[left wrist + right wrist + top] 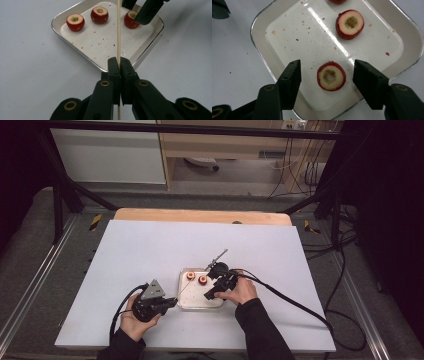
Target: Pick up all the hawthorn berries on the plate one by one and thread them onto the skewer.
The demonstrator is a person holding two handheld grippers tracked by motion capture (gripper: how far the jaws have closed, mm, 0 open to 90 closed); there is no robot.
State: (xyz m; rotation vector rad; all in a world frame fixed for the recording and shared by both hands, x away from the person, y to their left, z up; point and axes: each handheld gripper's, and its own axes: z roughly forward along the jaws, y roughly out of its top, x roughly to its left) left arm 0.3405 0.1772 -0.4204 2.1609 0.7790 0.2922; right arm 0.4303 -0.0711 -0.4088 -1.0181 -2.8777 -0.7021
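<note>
Left gripper (pixel 119 65): clamps skewer (pixel 118 32). Right gripper (pixel 325 75): wide, straddles cored fruit (pixel 331 75) in tray (pixel 259 25), probably hawthorn. Close gently, hole kept toward skewer.

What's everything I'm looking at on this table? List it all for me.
Cored fruit pieces: three, red skin with pale flesh, in the tray.
Tray: one, shiny metal with a white floor, near the table's front middle.
Wooden stick: one, pale, reaching over the tray.
Table: one, white top.
Left gripper: black, shut on the wooden stick.
Right gripper: black, jaws open on either side of one fruit piece.
Hands: two, dark sleeves, at the near edge.
</note>
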